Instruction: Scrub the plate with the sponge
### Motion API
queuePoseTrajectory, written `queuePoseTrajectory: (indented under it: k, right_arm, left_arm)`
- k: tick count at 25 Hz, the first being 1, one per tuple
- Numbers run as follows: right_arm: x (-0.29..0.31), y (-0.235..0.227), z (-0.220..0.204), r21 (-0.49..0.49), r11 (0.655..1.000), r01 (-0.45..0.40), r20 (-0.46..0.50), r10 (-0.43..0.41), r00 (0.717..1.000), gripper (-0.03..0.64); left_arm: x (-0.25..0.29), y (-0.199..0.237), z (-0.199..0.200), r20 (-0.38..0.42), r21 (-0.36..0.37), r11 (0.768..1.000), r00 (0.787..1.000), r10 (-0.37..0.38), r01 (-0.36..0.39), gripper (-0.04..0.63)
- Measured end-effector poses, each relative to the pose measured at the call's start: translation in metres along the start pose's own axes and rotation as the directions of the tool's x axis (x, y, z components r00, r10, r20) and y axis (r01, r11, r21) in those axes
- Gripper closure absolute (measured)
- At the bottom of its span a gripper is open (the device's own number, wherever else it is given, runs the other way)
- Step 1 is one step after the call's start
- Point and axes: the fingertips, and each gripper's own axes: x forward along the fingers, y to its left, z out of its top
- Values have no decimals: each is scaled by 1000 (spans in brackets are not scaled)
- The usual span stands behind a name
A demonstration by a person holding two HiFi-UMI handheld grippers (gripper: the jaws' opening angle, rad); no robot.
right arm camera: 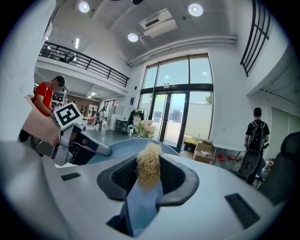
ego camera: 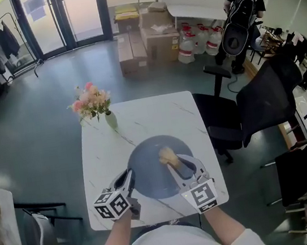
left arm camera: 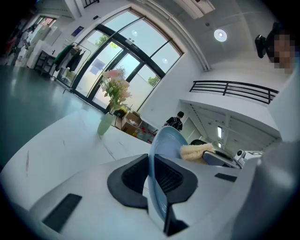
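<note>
A round blue-grey plate (ego camera: pixel 150 174) lies near the front of the white marble table (ego camera: pixel 142 121). My left gripper (ego camera: pixel 131 177) is shut on the plate's left rim. In the left gripper view the rim (left arm camera: pixel 161 150) stands edge-on between the jaws of that gripper (left arm camera: pixel 152 177). My right gripper (ego camera: pixel 174 164) is shut on a tan fibrous sponge (ego camera: pixel 167 157), which rests on the plate's right half. In the right gripper view the sponge (right arm camera: pixel 149 168) sticks up between the jaws, with its blue part below. Beyond it are the plate (right arm camera: pixel 119 147) and the left gripper (right arm camera: pixel 77 143).
A small vase of pink flowers (ego camera: pixel 109 119) stands at the table's far left corner. Black office chairs (ego camera: pixel 243 111) crowd the table's right side. Cardboard boxes (ego camera: pixel 151 33) and a person with a backpack (ego camera: pixel 242 11) are far behind. A chair (ego camera: pixel 43 244) stands at the left.
</note>
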Motion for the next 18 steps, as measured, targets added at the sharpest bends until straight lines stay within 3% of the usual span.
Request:
queuePoseTrajectory:
  k: [7,12,18]
  right_arm:
    - [-30,9,-31,69,998,13,-65,-8,998,492]
    - [-29,50,-40,76,994,-83,-85,89,992,492]
    - [0,89,-20,37,980,-195,-43,196,980,492]
  left_arm:
    - [-2,11,14,52,-36,999,998,30,-28,546]
    - [-1,10,18,65,-44,999,997,30,-28,546]
    - [-1,3,5,33,-25,1000,999,19,-18,546]
